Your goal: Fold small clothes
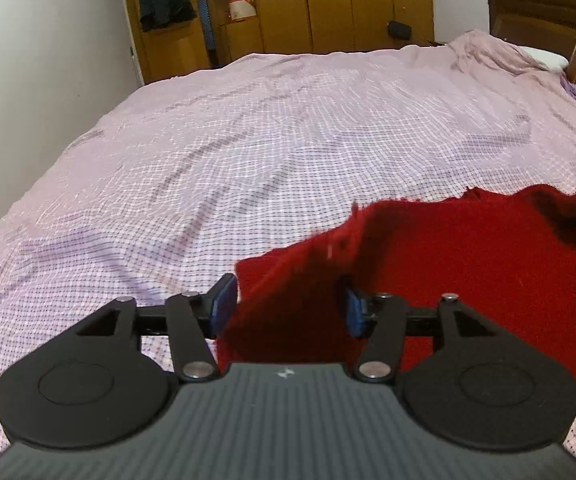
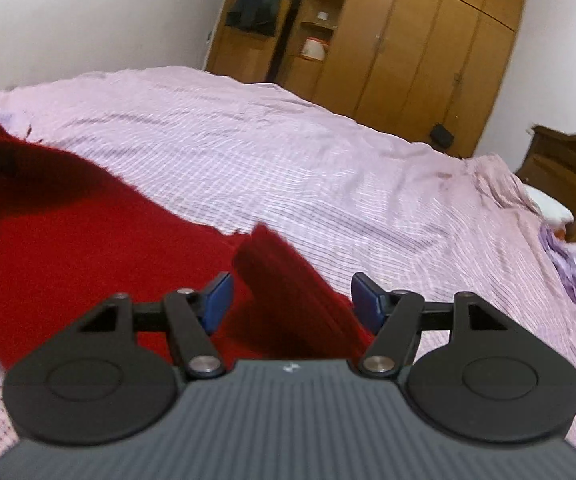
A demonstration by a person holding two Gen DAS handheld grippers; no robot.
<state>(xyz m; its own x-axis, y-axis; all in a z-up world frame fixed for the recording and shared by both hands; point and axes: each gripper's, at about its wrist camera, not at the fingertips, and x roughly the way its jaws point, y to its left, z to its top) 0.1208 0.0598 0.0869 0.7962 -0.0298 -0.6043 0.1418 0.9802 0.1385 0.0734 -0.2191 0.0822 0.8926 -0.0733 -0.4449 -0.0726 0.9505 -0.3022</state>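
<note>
Left wrist view shows me first the big bed [image 1: 248, 152] with its pink checked sheet, and on its near right part lies the red cloth [image 1: 468, 264], the small garment I must fold. The sheet has many wrinkles, so I think the cloth can drag it along if I pull low across it, and then the fold becomes crooked. In the right wrist view the same red cloth [image 2: 68, 248] spreads to the left, and one folded corner of it stands up between my jaws. My right gripper [image 2: 292, 300] is released: the blue pads stand apart and do not press the corner, though the cloth seems close to the right pad. My left gripper [image 1: 284, 304] is released too, with a raised edge of the cloth standing in the gap, apart from the left pad; at the right pad I cannot tell if it touches. The risk I see is that this fabric hooks on a pad when I draw back, which would undo the fold. The upright corner can also fall the wrong way by itself.
</note>
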